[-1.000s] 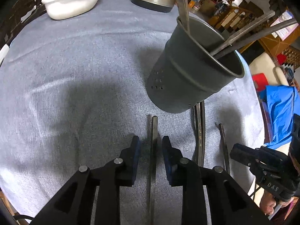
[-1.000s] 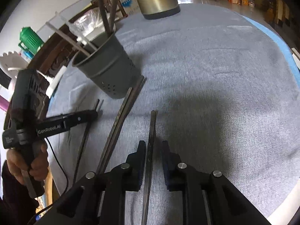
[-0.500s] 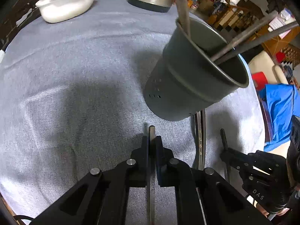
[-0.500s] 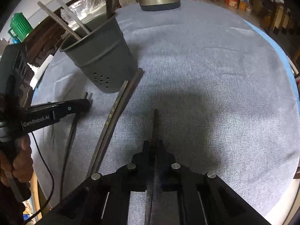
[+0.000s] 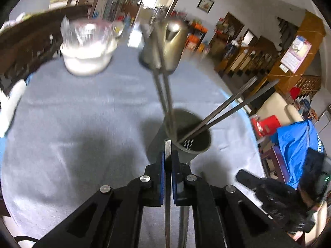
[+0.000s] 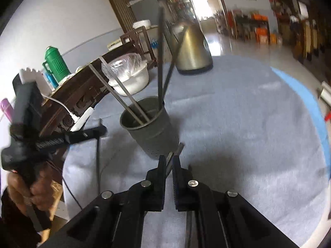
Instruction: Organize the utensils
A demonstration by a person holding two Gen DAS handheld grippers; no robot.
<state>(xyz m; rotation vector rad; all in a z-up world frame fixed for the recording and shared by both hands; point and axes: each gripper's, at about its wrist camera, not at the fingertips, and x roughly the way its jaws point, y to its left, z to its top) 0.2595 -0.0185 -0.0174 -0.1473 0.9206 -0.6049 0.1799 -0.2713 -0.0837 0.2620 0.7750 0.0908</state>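
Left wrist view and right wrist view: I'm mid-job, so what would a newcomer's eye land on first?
The grey utensil cup at the middle of the grey-clothed table, four chopsticks fanning out of it. Next, the left tongs shut on a metal chopstick whose tip sits just short of the cup's rim. Behind stand a brass-coloured kettle and a white bowl covered with plastic.

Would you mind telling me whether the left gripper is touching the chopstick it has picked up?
Touching. The left wrist view shows the left gripper with its jaws shut against both sides of the chopstick, no gap either side, near the holder.
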